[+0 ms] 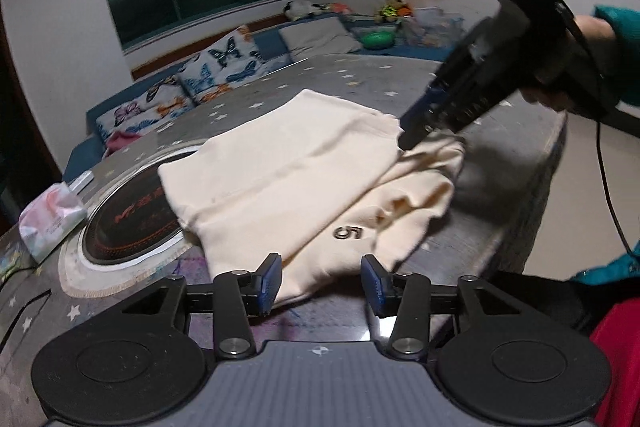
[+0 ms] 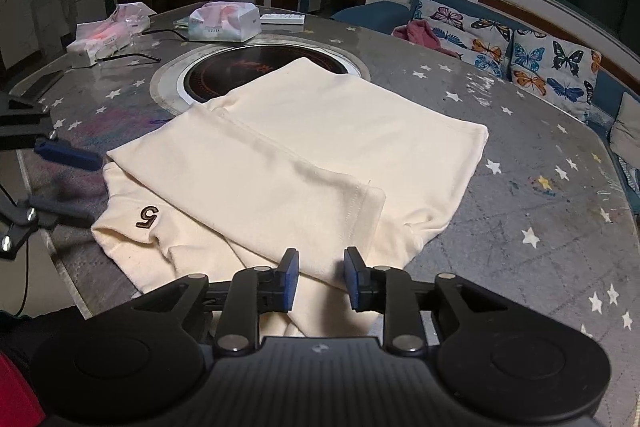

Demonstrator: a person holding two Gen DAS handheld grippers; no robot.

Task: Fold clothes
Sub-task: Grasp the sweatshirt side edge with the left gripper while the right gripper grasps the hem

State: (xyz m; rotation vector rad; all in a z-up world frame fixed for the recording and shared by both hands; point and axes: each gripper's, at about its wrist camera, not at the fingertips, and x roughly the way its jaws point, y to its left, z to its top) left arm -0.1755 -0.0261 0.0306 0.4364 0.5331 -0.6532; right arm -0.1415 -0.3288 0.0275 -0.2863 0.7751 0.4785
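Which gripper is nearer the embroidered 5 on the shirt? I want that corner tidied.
Left. The left gripper hovers open just in front of the 5. The right gripper is open over the opposite folded edge of the cream garment.

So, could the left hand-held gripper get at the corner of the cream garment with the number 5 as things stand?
Probably yes: the left hand-held gripper stands open right before the cream garment, nothing between it and the 5.
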